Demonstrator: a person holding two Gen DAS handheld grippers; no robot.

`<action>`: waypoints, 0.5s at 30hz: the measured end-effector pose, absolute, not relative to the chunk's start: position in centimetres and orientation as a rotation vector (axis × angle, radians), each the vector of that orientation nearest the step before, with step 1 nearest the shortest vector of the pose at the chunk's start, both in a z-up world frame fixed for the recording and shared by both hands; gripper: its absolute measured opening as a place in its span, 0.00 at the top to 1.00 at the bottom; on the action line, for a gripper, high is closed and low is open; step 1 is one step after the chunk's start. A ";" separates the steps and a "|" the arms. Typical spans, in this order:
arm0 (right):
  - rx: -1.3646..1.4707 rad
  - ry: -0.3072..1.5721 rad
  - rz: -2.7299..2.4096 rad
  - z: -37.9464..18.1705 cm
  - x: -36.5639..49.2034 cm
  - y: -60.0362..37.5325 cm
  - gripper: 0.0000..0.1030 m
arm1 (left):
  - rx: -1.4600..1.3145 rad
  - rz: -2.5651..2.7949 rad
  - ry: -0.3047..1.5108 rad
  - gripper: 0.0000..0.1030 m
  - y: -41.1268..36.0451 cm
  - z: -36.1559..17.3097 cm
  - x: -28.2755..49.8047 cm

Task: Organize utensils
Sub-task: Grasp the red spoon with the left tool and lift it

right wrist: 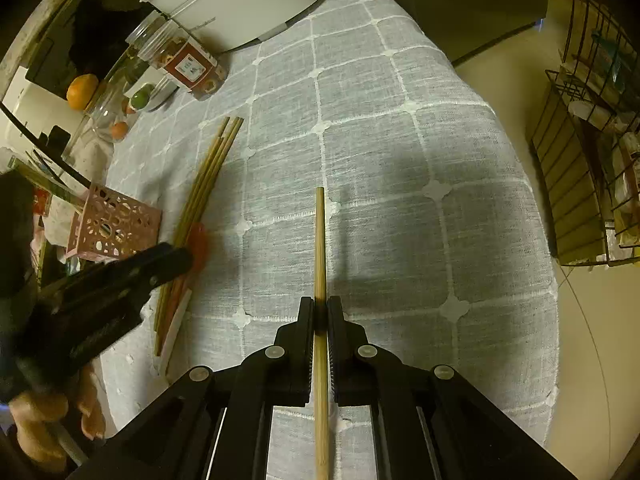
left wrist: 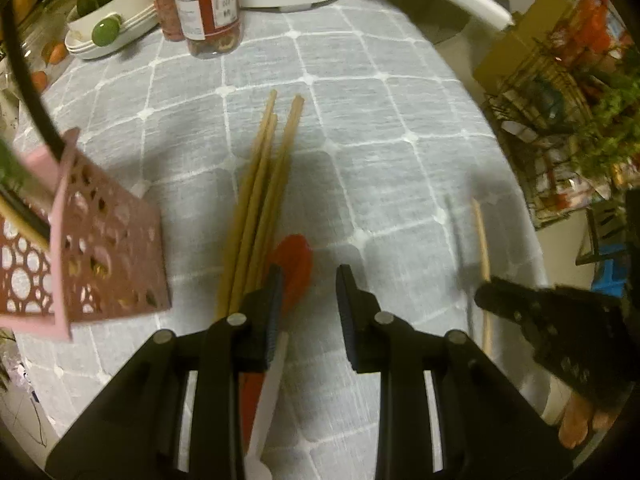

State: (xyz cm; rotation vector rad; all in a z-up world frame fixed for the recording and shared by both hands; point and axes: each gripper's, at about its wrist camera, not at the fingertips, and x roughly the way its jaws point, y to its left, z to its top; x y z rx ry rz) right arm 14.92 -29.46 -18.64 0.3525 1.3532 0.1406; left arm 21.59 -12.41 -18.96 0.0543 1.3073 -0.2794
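The right gripper point(right wrist: 320, 312) is squeezed tight on one wooden chopstick point(right wrist: 320, 240). The stick runs straight out between its two fingers and points toward the far edge of the table point(right wrist: 400, 160). It is held up off the cloth, so it can be carried to its home.

That home is most likely the pink holder point(left wrist: 108, 248) with the round holes, which sits near the left edge of the table. It looks tipped over a bit, but the picture is blurry there, so I am not sure.

The left gripper point(left wrist: 308, 292) has its fingers spread apart and holds nothing. It hangs just above the other chopsticks point(left wrist: 260, 188), which lie side by side in a loose bunch beside the holder. A red spoon point(left wrist: 292, 268) and a white utensil point(left wrist: 272, 392) lie at the near end of the bunch, partly under that gripper. It seems ready to pick one up.
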 end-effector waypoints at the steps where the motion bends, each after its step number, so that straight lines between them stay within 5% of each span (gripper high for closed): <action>1: 0.355 1.355 0.141 -18.7 14.9 -29.5 0.94 | 0.054 -0.273 1.310 0.72 -12.4 -19.1 21.9; 15: 0.376 1.365 0.141 -18.9 15.1 -29.7 0.94 | 0.134 -0.253 1.355 0.59 -13.2 -20.5 22.6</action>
